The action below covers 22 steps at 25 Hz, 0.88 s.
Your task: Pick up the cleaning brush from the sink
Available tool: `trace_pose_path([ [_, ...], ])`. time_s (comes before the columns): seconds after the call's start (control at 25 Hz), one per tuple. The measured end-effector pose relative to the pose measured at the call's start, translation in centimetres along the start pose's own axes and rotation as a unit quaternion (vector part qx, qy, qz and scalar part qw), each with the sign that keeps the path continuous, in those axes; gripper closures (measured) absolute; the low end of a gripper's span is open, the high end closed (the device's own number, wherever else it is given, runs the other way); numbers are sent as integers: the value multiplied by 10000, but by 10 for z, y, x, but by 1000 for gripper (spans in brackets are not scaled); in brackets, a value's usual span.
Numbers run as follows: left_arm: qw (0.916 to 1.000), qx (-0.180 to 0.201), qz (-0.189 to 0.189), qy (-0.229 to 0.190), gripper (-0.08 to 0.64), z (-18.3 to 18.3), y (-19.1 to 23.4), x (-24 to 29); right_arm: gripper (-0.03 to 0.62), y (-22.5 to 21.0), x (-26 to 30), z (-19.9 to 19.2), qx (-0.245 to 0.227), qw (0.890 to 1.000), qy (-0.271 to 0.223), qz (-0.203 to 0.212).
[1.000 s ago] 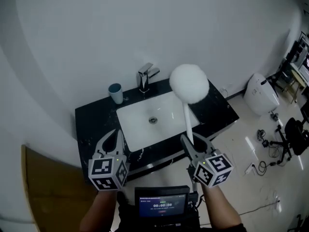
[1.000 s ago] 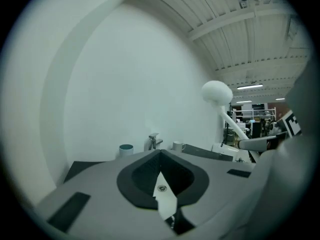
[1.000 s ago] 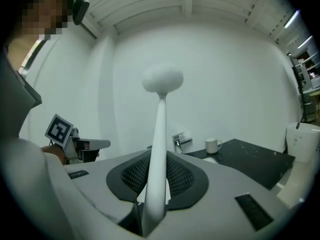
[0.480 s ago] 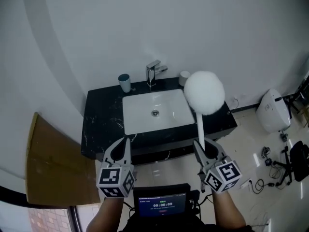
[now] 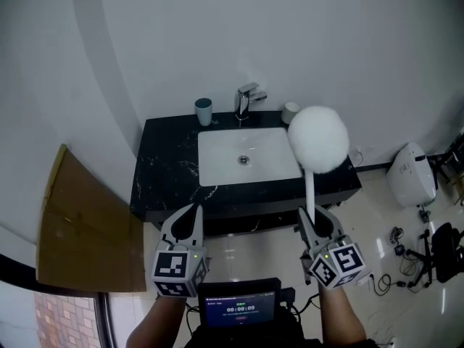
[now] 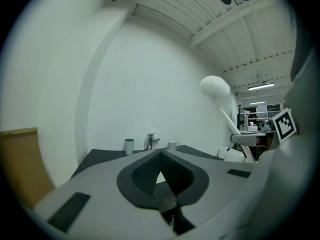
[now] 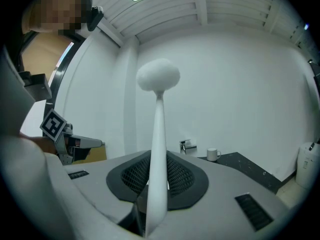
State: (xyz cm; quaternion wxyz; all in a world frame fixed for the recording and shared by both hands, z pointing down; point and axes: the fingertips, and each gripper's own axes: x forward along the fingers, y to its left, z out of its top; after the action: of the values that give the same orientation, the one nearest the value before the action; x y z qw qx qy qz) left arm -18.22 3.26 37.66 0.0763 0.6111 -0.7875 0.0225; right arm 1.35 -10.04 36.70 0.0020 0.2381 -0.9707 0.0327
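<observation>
Right gripper view: right claw (image 7: 159, 159) pinches the cleaning brush (image 7: 158, 77); left claw (image 6: 160, 153) pressed together; only head view shows the drain (image 5: 244, 160).

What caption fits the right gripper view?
Right tongs grip the white cleaning brush by its handle, head up, before a faucet and mug.

A: What stood on your black countertop (image 5: 167, 176)?
B: A tap (image 5: 248, 97) at the back; blue-grey cup (image 5: 204, 111) left of it, white mug (image 5: 291, 112) right.
A: Beyond it?
B: You had cardboard (image 5: 80, 227) at left, a white unit (image 5: 413, 174) on the floor at right.
</observation>
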Motion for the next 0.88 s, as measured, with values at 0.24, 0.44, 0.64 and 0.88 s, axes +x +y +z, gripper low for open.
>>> trace_pose_path([
  [0.24, 9999, 25, 119, -48, 549, 9, -18, -19, 531, -5, -15, 6, 72, 9999, -125, 41],
  [0.44, 9994, 127, 246, -213, 549, 19, -36, -22, 531, -18, -29, 13, -53, 9998, -167, 69],
  [0.64, 9995, 43, 168, -251, 549, 23, -51, -21, 531, -24, -42, 18, -42, 9998, -163, 107],
  [0.88, 9994, 296, -97, -180, 549, 23, -65, -19, 531, -22, -43, 21, -180, 9996, -193, 108],
])
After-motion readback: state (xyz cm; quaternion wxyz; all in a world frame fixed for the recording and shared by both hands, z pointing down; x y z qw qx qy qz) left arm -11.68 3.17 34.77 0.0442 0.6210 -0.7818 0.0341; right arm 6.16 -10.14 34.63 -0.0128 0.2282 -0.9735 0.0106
